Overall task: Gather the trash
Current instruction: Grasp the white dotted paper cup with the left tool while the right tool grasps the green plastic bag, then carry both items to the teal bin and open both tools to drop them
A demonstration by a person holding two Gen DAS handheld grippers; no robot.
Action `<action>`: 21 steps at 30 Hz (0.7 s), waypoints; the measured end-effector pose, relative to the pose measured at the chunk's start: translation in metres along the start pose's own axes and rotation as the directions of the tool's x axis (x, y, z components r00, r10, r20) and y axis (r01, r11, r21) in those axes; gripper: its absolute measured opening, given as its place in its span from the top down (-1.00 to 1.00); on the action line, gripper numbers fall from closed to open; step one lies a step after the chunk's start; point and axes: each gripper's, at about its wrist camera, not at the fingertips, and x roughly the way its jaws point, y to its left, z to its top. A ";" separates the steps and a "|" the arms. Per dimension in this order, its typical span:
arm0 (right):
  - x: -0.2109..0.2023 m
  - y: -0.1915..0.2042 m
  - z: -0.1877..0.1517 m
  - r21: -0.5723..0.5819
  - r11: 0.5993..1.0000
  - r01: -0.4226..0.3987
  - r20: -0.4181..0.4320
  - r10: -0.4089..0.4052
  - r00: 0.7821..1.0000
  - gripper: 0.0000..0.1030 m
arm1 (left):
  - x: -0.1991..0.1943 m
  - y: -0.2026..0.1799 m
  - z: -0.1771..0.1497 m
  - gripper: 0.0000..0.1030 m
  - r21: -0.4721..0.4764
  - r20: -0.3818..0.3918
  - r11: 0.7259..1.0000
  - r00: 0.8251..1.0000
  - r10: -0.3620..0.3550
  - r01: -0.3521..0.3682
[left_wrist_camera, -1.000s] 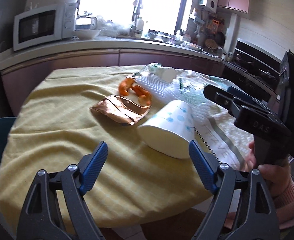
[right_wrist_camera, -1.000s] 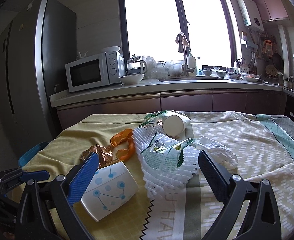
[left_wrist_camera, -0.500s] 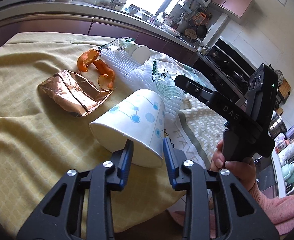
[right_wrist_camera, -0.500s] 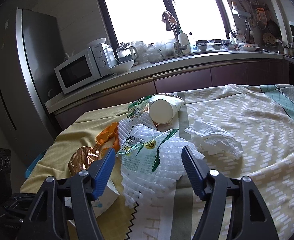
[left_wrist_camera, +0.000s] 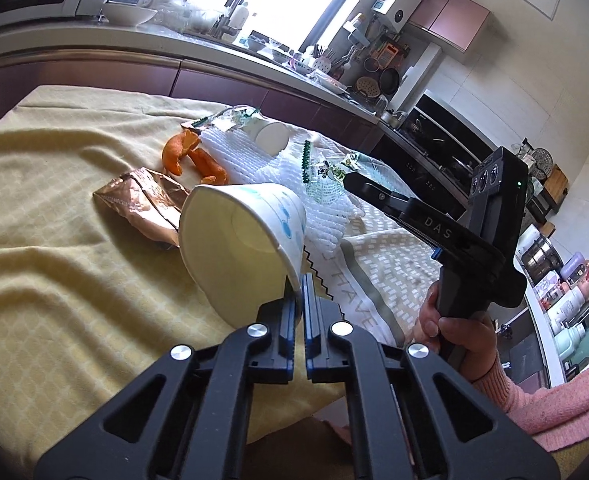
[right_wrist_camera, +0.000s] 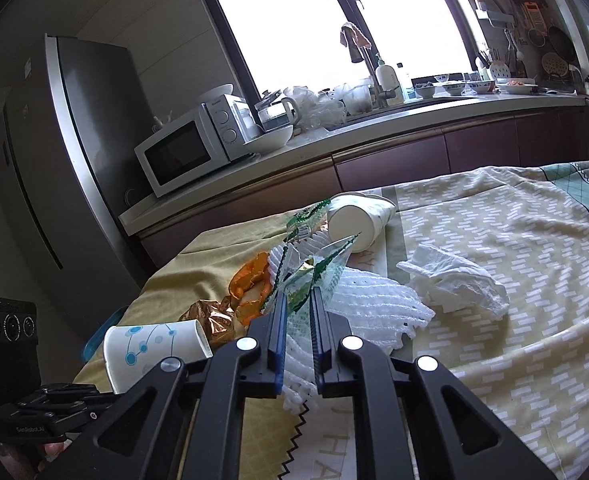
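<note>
- The left gripper [left_wrist_camera: 299, 294] has just closed its blue-padded jaws on the near rim of the white paper cup with blue dots [left_wrist_camera: 240, 240]; the rim wall sits pinched between the pads.
- That cup lies tipped on its side, open mouth turned towards the left gripper, long axis running away from it across the table [left_wrist_camera: 54, 248], base end towards the other litter. By my judgement it can only come away by its rim, so a lift would swing the body down.
- The right gripper [right_wrist_camera: 296, 306] has also just been closing, and its narrow-set jaws now clamp the clear green-printed plastic wrapper [right_wrist_camera: 318, 268], which stands up out of them.
- Under the wrapper lies the white foam fruit netting [right_wrist_camera: 370, 300], touching it; I cannot tell whether the pads have caught the netting too.
- Left of the netting are the orange peel pieces [left_wrist_camera: 192, 156] and the crumpled copper-coloured foil packet [left_wrist_camera: 146, 204], both nearer the left hand.
- A second white paper cup [right_wrist_camera: 358, 220], on its side, lies beyond the wrapper, and a crumpled white tissue [right_wrist_camera: 454, 284] sits right of the netting; both fall to the right hand.
- No bin shows plainly in either view.
</note>
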 end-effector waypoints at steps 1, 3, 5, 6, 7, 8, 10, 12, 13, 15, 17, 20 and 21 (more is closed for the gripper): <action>-0.004 0.004 0.002 -0.010 1.000 -0.005 0.010 0.005 1.000 0.81 | -0.007 0.000 0.001 0.93 0.006 0.010 1.000 1.000 0.009 -0.009; -0.010 0.013 0.006 -0.029 0.999 -0.028 0.023 0.029 0.999 0.81 | -0.021 0.005 -0.001 0.93 0.006 0.032 1.000 0.999 0.027 -0.027; -0.013 0.024 0.010 -0.050 0.997 -0.064 0.024 0.065 0.998 0.81 | -0.038 0.012 0.002 0.93 -0.001 0.060 0.998 0.997 0.055 -0.056; -0.012 0.032 0.011 -0.064 0.994 -0.084 0.018 0.085 0.996 0.81 | -0.046 0.017 0.003 0.93 -0.003 0.074 0.997 0.994 0.079 -0.079; -0.010 0.040 0.013 -0.077 0.991 -0.106 0.011 0.107 0.994 0.81 | -0.055 0.021 0.004 0.93 -0.008 0.090 0.994 0.990 0.109 -0.109; -0.007 0.049 0.014 -0.093 0.987 -0.134 0.000 0.134 0.991 0.81 | -0.064 0.027 0.003 0.93 -0.016 0.103 0.990 0.985 0.139 -0.138; 0.004 0.069 0.014 -0.118 0.973 -0.197 -0.032 0.194 0.980 0.81 | -0.084 0.040 0.006 0.93 -0.039 0.126 0.980 0.972 0.199 -0.196; 0.019 0.090 0.015 -0.138 0.956 -0.259 -0.077 0.251 0.965 0.81 | -0.104 0.055 0.006 0.93 -0.072 0.147 0.962 0.951 0.273 -0.265; 0.027 0.101 0.015 -0.147 0.945 -0.292 -0.099 0.279 0.955 0.81 | -0.116 0.064 0.007 0.93 -0.091 0.156 0.952 0.940 0.304 -0.292; 0.045 0.123 0.015 -0.169 0.924 -0.342 -0.139 0.321 0.937 0.81 | -0.139 0.083 0.008 0.93 -0.133 0.172 0.929 0.915 0.366 -0.347; 0.064 0.144 0.016 -0.172 0.902 -0.396 -0.186 0.365 0.912 0.81 | -0.160 0.103 0.008 0.93 -0.176 0.180 0.899 0.885 0.429 -0.401; 0.096 0.175 0.016 -0.172 0.871 -0.461 -0.264 0.410 0.873 0.81 | -0.187 0.142 0.004 0.93 -0.237 0.161 0.849 0.843 0.514 -0.472; 0.106 0.186 0.015 -0.173 0.860 -0.480 -0.290 0.421 0.859 0.81 | -0.194 0.153 0.004 0.93 -0.259 0.149 0.829 0.827 0.542 -0.496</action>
